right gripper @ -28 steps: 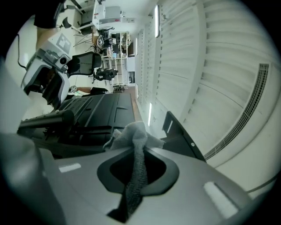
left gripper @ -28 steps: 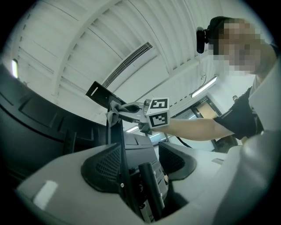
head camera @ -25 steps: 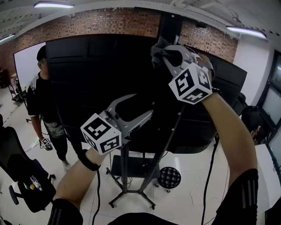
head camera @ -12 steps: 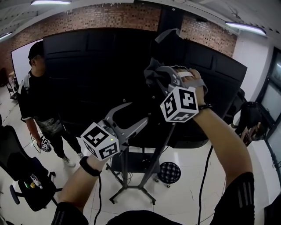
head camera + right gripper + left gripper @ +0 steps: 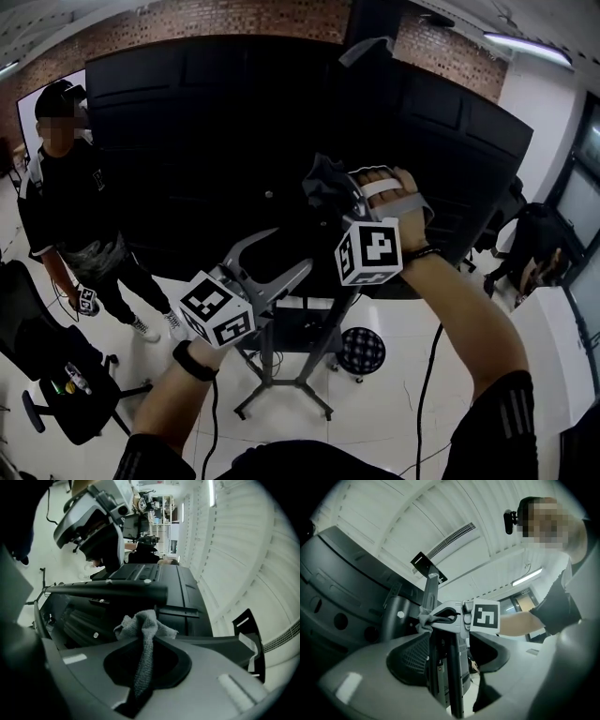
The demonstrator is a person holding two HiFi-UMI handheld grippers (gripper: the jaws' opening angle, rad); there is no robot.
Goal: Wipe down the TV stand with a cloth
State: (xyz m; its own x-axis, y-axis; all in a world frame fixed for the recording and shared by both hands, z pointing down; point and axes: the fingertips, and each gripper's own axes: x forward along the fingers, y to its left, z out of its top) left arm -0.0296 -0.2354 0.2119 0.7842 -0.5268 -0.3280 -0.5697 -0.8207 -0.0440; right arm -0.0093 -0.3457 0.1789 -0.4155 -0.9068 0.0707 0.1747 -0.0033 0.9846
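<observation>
Cloth [image 5: 323,180], grey and bunched, is pinched in the right gripper [image 5: 336,195]. The jaws are closed down on it, and a crumpled tuft sticks out past the tips. It is held high at the black back of the TV [image 5: 187,131], up where the stand [image 5: 265,366] meets the screen; I cannot tell whether it actually touches the surface. In the right gripper view the cloth [image 5: 143,625] runs as a strip through the jaws, and a black bar [image 5: 108,588] crosses just beyond the tuft.

The left gripper [image 5: 292,248] hangs lower and to the left, with its jaws spread wide and nothing held. In the left gripper view a dark upright post [image 5: 451,677] of the stand shows through the gap between the jaws. Higher up are the cloth [image 5: 425,620] and the right gripper [image 5: 440,619].

Below, the stand's legs splay on a pale floor [image 5: 394,412]. A dark shelf [image 5: 300,342] sits low between them, and a round mesh-sided stool [image 5: 363,352] stands just beside them. A cable [image 5: 424,375] hangs down to the floor on the right.

A person [image 5: 70,206] in dark clothes stands at the TV's left edge with a small marker cube [image 5: 84,300] in one hand. A black chair [image 5: 47,375] is nearer, at the lower left. A brick wall [image 5: 234,14] shows above the TV.
</observation>
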